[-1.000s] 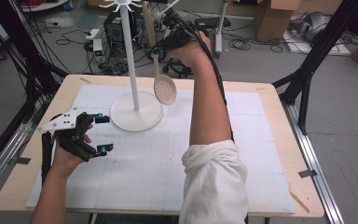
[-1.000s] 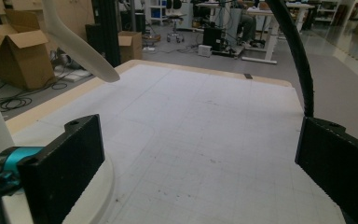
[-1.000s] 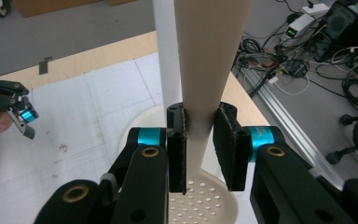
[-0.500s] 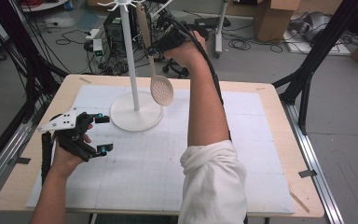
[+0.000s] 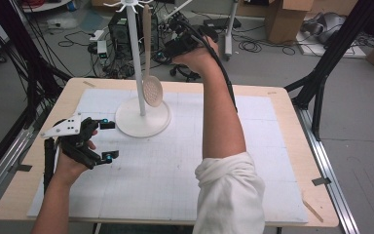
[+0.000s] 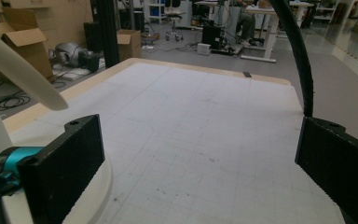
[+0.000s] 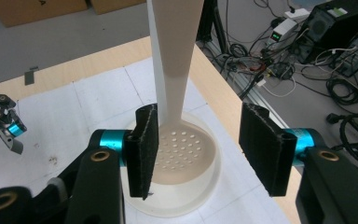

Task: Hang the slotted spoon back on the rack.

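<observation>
The slotted spoon [image 5: 149, 63] hung from a hook at the top of the white rack [image 5: 137, 53], its long handle running straight down beside the pole and its perforated bowl just above the round base [image 5: 142, 118]. In the right gripper view the spoon [image 7: 179, 140] filled the middle of the frame, handle rising out of the top edge and holed bowl lying over the base [image 7: 186, 196] below. The right tongs [image 7: 200, 149] stood released, the two black pads wide apart on either side of the handle; whether the left pad touched the spoon could not be told. In the high view the right tongs [image 5: 171, 45] were raised high beside the top of the rack, just to the right of the handle, on an arm with a white rolled sleeve [image 5: 231, 195].

The left tongs [image 5: 108, 140] rested low over the bench [image 5: 282, 102], near the left front of the base, released as well and holding nothing. In the left gripper view they [image 6: 200, 163] gaped over the white gridded mat [image 6: 200, 116], with the rim of the base [image 6: 98, 200] just by the left pad.
</observation>
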Demonstrator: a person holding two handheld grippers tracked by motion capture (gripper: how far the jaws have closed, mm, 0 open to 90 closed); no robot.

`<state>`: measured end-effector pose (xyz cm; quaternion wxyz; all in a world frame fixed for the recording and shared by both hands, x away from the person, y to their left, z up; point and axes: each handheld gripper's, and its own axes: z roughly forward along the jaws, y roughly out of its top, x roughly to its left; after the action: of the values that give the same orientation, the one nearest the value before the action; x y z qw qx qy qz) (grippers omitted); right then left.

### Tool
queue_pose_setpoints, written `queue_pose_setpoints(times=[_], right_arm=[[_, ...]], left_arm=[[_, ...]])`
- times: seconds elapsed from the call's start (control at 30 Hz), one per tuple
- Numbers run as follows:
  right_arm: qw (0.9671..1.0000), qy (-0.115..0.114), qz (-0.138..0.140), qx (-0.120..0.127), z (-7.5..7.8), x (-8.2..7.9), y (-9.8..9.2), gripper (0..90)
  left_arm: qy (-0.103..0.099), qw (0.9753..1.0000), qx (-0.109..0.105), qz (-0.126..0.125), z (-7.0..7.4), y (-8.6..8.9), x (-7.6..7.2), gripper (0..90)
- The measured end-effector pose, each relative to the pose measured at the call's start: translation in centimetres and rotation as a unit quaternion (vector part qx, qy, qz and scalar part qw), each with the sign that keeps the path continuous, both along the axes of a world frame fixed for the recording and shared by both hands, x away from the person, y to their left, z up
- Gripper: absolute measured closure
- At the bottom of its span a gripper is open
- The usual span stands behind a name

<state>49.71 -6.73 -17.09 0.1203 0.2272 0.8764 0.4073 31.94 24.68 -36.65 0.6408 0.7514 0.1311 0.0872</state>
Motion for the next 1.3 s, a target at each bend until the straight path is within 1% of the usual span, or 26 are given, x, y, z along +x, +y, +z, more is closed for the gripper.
queue_pose_setpoints(times=[0.03,0.17,0.23,0.27,0.3,0.33,0.43,0.47,0.5,0.6,0.63,0.7,0.73,0.8,0.9,0.97,1.03,1.1,1.17,1.27,1.3], right_arm=[[1.0,0.003,0.004,0.003,-0.2,-0.2,-0.3,45.0],[0.9999,-0.005,0.009,0.002,-0.6,-1.1,-1.7,43.1],[0.9999,-0.005,0.009,0.007,-0.6,-1.6,-2.5,42.8],[0.9999,-0.006,0.012,0.01,-0.7,-1.7,-2.9,41.3],[0.9999,-0.002,0.011,0.011,-0.7,-2.0,-3.3,40.4],[0.9999,-0.002,0.011,0.011,-0.7,-2.1,-3.7,39.8],[0.9998,-0.006,0.005,0.017,-0.7,-2.8,-4.8,38.2],[0.9997,-0.012,0.003,0.02,-0.8,-3.1,-5.1,36.3],[0.9997,-0.011,-0.001,0.022,-0.8,-3.4,-5.5,35.7],[0.9994,-0.016,-0.001,0.031,-1.0,-4.3,-6.4,33.4],[0.9994,-0.015,-0.003,0.032,-1.1,-4.6,-6.7,33.3],[0.9991,-0.018,-0.008,0.036,-1.5,-5.2,-7.3,30.2],[0.9989,-0.016,-0.011,0.043,-2.0,-5.6,-7.8,29.6],[0.9987,-0.018,-0.012,0.046,-2.1,-5.8,-8.0,28.5],[0.9981,-0.019,-0.019,0.056,-2.9,-6.6,-9.3,27.0],[0.9979,-0.021,-0.019,0.058,-3.0,-6.8,-9.4,26.9],[0.9972,-0.021,-0.019,0.07,-3.6,-7.4,-10.3,25.3],[0.9972,-0.019,-0.018,0.07,-3.8,-7.6,-10.5,24.7],[0.9973,-0.025,-0.017,0.067,-4.3,-8.1,-10.9,22.9],[0.9969,-0.023,-0.016,0.073,-4.9,-8.9,-11.5,21.3],[0.9968,-0.025,-0.015,0.074,-5.1,-9.2,-11.8,21.3]], left_arm=[[0.0,1.0,0.001,-0.001,0.0,-0.1,0.0,1.7],[0.001,1.0,0.002,-0.002,-0.1,-0.2,0.0,1.7],[0.001,1.0,0.004,-0.001,-0.1,-0.3,0.0,1.7],[0.002,1.0,0.004,-0.001,-0.1,-0.3,0.0,1.7],[0.002,1.0,0.004,-0.001,-0.1,-0.3,0.0,1.7],[0.002,1.0,0.003,-0.001,-0.1,-0.4,0.0,1.7],[0.001,1.0,0.004,-0.004,0.0,-0.6,0.1,1.7],[0.001,1.0,0.005,-0.005,0.0,-0.7,0.1,1.7],[0.0,1.0,0.006,-0.005,0.0,-0.8,0.2,1.7],[0.002,0.9999,0.011,-0.009,-0.1,-1.1,0.2,1.7],[0.002,0.9999,0.015,-0.008,-0.1,-1.1,0.2,1.7],[0.001,0.9999,0.014,-0.009,-0.1,-1.1,0.2,1.7],[0.001,0.9999,0.015,-0.008,-0.1,-1.1,0.1,1.7],[0.002,0.9999,0.012,-0.008,-0.1,-1.1,0.1,1.7],[0.001,0.9999,0.013,-0.008,-0.1,-1.0,0.1,1.7],[0.002,0.9999,0.014,-0.008,-0.1,-1.0,0.1,1.7],[0.002,0.9998,0.016,-0.008,-0.1,-1.0,0.1,1.7],[0.003,0.9998,0.016,-0.008,-0.1,-1.1,0.1,1.7],[0.004,0.9998,0.016,-0.008,-0.1,-1.1,0.2,1.7],[0.005,0.9998,0.018,-0.007,-0.2,-1.1,0.2,1.7],[0.005,0.9998,0.019,-0.008,-0.2,-1.1,0.2,1.7]])
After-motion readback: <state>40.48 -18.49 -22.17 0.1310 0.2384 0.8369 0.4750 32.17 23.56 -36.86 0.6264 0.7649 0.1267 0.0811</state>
